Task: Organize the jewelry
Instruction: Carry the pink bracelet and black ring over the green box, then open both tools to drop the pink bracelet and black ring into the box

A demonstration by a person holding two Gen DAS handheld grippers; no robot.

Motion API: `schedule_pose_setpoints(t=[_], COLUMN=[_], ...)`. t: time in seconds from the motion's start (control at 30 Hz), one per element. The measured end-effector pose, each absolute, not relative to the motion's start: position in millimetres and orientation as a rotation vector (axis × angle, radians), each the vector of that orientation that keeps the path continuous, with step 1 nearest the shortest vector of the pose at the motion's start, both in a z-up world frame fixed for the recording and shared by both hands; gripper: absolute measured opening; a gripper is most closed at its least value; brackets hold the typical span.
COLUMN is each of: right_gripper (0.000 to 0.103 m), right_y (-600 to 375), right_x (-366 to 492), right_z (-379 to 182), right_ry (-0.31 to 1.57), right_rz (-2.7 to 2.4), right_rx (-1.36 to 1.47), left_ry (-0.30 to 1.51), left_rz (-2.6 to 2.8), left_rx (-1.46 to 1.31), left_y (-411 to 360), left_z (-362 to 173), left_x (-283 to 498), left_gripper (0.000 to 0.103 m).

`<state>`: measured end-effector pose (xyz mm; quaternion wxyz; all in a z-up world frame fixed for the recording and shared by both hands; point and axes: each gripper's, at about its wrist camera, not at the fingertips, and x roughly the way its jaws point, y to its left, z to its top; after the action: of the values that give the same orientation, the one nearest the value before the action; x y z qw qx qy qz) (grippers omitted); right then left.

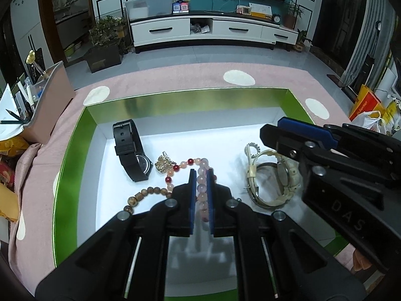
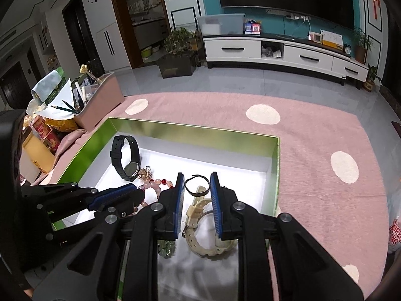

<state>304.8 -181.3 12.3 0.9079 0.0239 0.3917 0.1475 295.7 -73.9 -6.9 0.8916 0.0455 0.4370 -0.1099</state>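
A green-walled box (image 1: 190, 100) with a white floor holds the jewelry. My left gripper (image 1: 201, 175) is shut on a pink bead bracelet (image 1: 202, 188). A black watch (image 1: 131, 150), a gold trinket (image 1: 164, 163) and a wooden bead bracelet (image 1: 147, 193) lie to its left. My right gripper (image 2: 196, 183) is open and straddles a cream watch (image 2: 200, 223), which also shows in the left wrist view (image 1: 270, 178). A thin black band (image 2: 196, 185) lies between its fingertips. Green beads (image 2: 166, 248) show under its left finger.
The box (image 2: 193, 128) sits on a pink dotted cloth (image 2: 313, 175). A pink bin of pens (image 2: 100, 100) stands at the far left, with clutter beyond it. A TV cabinet (image 1: 200, 28) lines the far wall.
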Motion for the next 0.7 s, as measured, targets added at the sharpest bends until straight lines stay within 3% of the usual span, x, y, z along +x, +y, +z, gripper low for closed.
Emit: schedule_pose_setpoints(t=[0.13,0.17,0.2,0.27,0.33,0.4,0.57,0.7], right_gripper=[0.021,0.023,0.024,0.031,0.035,0.036,0.076,0.098], right_y=[-179,-179,-179,-182,-185,-188,-196,-200], right_x=[312,312,312,310,306,300,277,264], right_z=[8,8,9,13,19,26,53,73], right_ry=[0.835,0.839,0.837,0.826,0.814,0.806,0.799,0.819], right_rz=[0.290,0.284,0.280,0.273,0.268,0.261,0.219,0.177], right_rx=[0.046,0.048,0.050,0.054,0.059,0.055,0.008,-0.024], left_ry=[0.912,0.915,0.915,0.907,0.898,0.896,0.890,0.885], left_rz=[-0.220,-0.221,-0.219,-0.213,-0.199,-0.186,-0.151,-0.092], left_rx=[0.092,0.088,0.086,0.084,0.084,0.077,0.085,0.094], left_y=[-73,-73,-72,-70,-67,-63,-50,-38], left_z=[-8,-7,-6,-2,2,7,24,44], left_x=[297,297,296,293,290,287,281,276], left_gripper=[0.012,0.022,0.040,0.056,0.058,0.069,0.093,0.101])
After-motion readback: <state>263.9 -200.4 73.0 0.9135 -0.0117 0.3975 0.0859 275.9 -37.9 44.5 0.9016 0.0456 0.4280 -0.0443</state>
